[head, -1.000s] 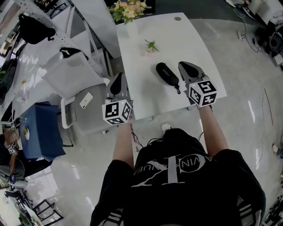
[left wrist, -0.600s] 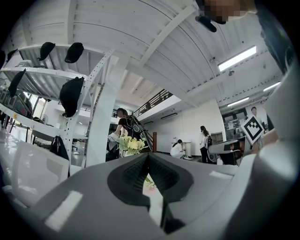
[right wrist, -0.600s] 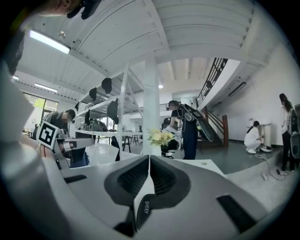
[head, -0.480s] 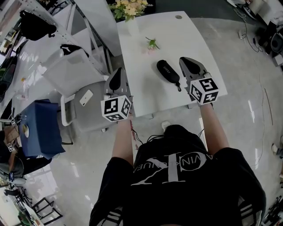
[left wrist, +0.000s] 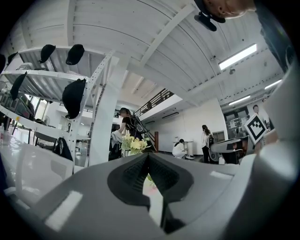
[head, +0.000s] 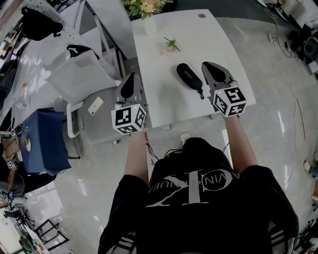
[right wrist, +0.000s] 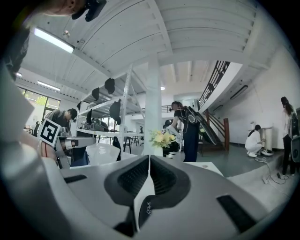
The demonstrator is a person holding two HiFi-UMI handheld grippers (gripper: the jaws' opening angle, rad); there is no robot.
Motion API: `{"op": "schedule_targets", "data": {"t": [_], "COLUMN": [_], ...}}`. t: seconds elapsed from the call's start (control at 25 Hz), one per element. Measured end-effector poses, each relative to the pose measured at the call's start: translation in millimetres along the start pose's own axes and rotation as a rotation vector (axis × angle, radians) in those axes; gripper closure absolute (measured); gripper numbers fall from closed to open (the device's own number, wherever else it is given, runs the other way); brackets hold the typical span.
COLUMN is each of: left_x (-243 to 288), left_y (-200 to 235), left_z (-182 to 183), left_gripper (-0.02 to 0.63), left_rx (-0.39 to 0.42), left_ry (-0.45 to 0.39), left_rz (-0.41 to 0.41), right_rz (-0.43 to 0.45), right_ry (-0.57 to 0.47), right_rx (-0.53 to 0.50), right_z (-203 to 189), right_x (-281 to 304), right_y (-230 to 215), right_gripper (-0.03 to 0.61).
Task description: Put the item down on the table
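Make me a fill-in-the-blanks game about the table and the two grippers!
1. The black case lies on a ___ table.
2. The jaws of the left gripper and of the right gripper are both ___.
3. The case lies closer to the ___ gripper.

Missing words: white; shut; right

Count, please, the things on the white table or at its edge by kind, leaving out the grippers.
Black case: 1
Loose flower sprig: 1
Bouquet at the far edge: 1
Total: 3
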State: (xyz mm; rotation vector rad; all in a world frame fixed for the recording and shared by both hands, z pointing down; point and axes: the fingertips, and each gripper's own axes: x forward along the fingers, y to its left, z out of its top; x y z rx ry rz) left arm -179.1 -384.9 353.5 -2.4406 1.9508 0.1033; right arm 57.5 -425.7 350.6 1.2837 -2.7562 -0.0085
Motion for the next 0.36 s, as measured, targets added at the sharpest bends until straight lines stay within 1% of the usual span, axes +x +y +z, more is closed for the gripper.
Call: {"op": "schedule_targets", "data": {"t": [0.2, 0.36], "left_x": [-2.5, -2.7], "left_y": [1.8, 1.8], "left_z": [5.3, 5.2], "left_gripper": [0.603, 0.601], "left_rx": [0.024, 0.023], "left_ry": [-0.025, -0.027], "left_rz": [-0.004, -0.004], "right_rz": [-0.006, -0.017], "right_ry": [-0.013, -0.019], "right_rx": [-0.015, -0.019], "right_z": [1.0, -1.3], "right_x": [1.5, 0.1], "right_y": [3.0, 3.5], "right_gripper": [0.558, 0.558]}}
